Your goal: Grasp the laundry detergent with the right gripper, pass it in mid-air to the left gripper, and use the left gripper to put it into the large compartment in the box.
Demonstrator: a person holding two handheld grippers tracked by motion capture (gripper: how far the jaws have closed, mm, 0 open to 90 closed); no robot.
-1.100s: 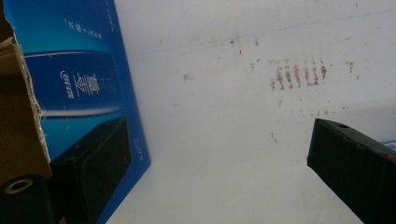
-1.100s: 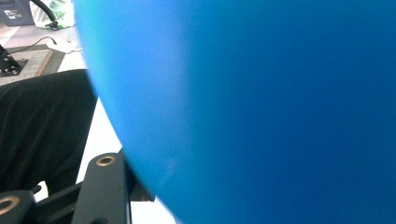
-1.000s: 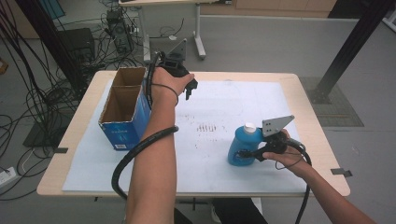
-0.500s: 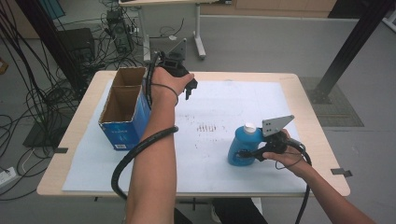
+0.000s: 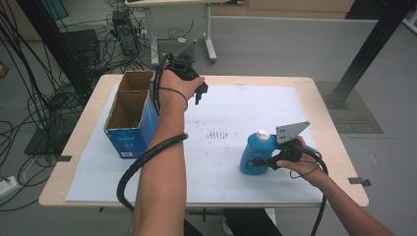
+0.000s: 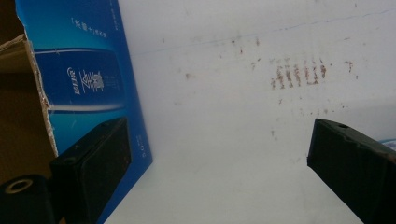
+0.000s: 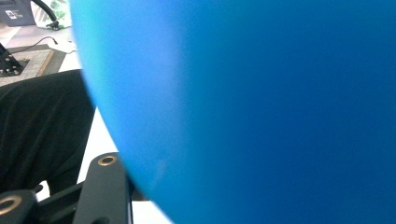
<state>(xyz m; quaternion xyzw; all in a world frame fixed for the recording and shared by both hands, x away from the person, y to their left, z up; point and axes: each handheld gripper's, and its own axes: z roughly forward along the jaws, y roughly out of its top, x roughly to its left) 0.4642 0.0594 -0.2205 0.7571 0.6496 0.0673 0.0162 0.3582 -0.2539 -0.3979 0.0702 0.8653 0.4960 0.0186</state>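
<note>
Covering most of the tabletop (image 5: 339,191), a white sheet (image 5: 236,113) carries an open blue cardboard box (image 5: 129,129) at its left and a blue bottle (image 5: 255,153) standing upright near its right edge. The right gripper (image 5: 263,162) has its jaws clamped on the bottle's body, while the left gripper (image 5: 200,92) hovers just right of the box's far end, its jaws spread with nothing between them.

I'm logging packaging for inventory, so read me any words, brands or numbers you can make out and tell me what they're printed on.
Blue cardboard box, side panel: white logo lettering and two large characters, too blurred to read.
Same box, upper edge: a short line of small white characters, too small to read.
Same box in the high view: a white mark, too small to read.
Blue bottle: no readable print.
</note>
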